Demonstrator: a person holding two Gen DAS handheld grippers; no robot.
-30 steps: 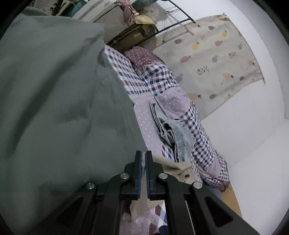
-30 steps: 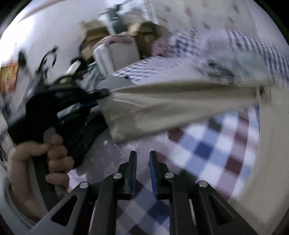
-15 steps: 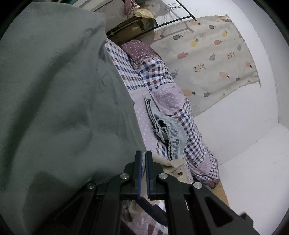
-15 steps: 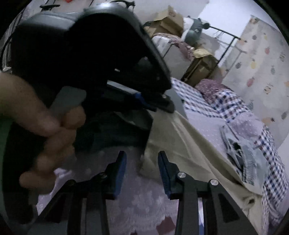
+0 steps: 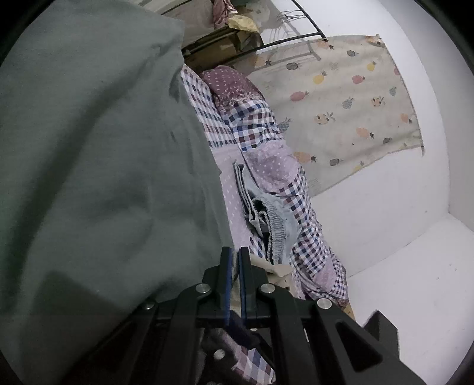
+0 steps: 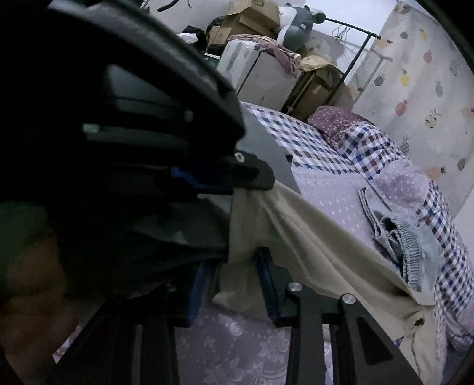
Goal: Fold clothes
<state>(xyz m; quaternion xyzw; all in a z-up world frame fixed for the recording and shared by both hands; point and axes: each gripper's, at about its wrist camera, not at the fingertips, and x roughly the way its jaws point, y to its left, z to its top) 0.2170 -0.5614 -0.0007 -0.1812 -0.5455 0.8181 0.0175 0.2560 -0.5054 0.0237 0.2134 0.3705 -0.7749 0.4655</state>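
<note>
A beige garment [image 6: 311,245] stretches across a bed [image 6: 331,195], one corner pinched in the nearly closed left gripper [image 5: 234,266] while the right gripper [image 6: 234,284], jaws wide, straddles the hanging edge just below. The left gripper's dark body [image 6: 124,142] blocks much of the right wrist view. A folded pale-blue garment [image 6: 400,237] lies further up the bed beside a checked quilt [image 6: 370,148]. The left wrist view alone shows grey-green fabric [image 5: 89,163] filling its left half; the right wrist view alone shows boxes [image 6: 251,14] and a suitcase [image 6: 257,74] beyond
</note>
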